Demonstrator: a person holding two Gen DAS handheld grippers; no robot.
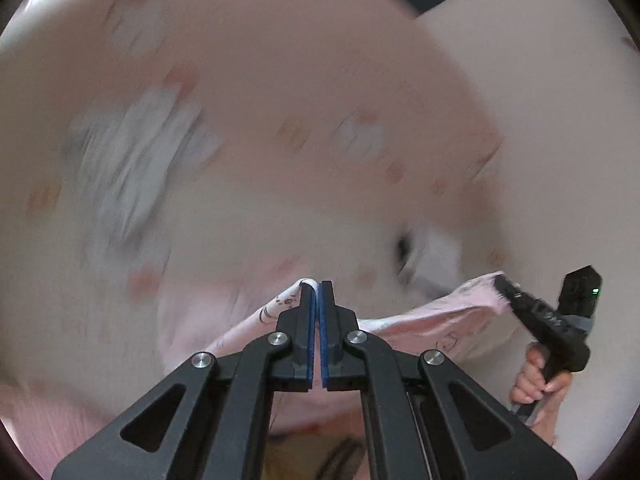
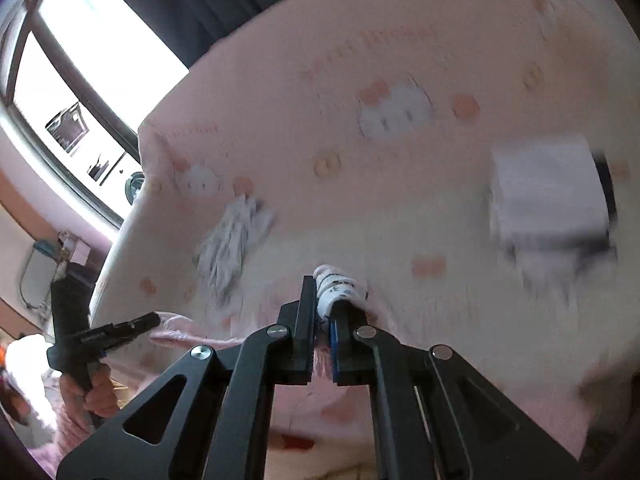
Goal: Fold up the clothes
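A light pink garment with small dark prints hangs stretched between both grippers above a pink bed. My left gripper is shut on one edge of it. In the left wrist view the right gripper pinches the other edge. In the right wrist view my right gripper is shut on a bunched white-and-pink fold of the garment. The left gripper shows at the lower left, holding the pink cloth. Both views are blurred by motion.
A pink bedspread with white cartoon prints covers the bed. A crumpled white-grey cloth lies on it, and a folded white garment with dark trim lies at the right. A window and dark curtain are at the upper left.
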